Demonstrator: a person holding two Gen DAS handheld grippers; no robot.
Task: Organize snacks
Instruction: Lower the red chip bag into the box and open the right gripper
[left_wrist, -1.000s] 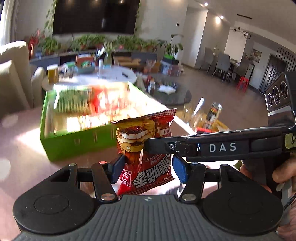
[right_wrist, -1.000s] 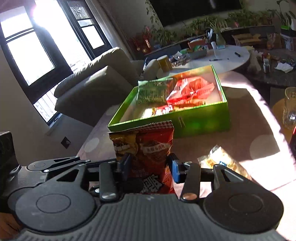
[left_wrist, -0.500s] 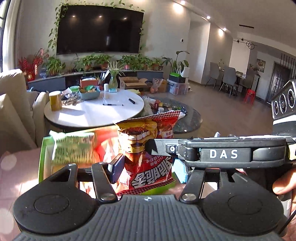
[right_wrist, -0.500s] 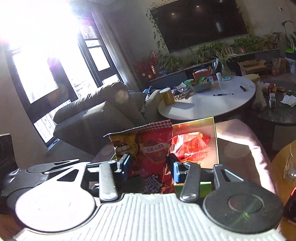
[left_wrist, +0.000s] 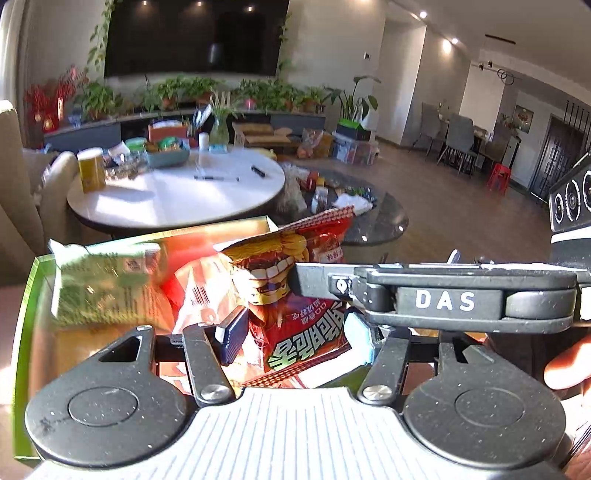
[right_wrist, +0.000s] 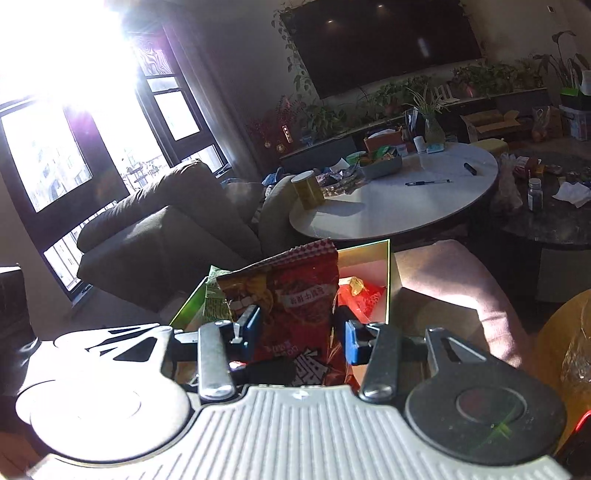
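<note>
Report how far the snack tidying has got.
Done: a green packet and a red packet already lie in the green box. In hand: both the left gripper and right gripper clamp one red snack bag above the box. Left: releasing it inside.

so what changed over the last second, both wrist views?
Both hand-held grippers carried the red snack bag forward to the green box: a second ago the box lay ahead on the pink cushion, now the bag hangs over its contents. Unchanged: left hand-held gripper and right hand-held gripper stay clamped on the bag; green packet in the box.
</note>
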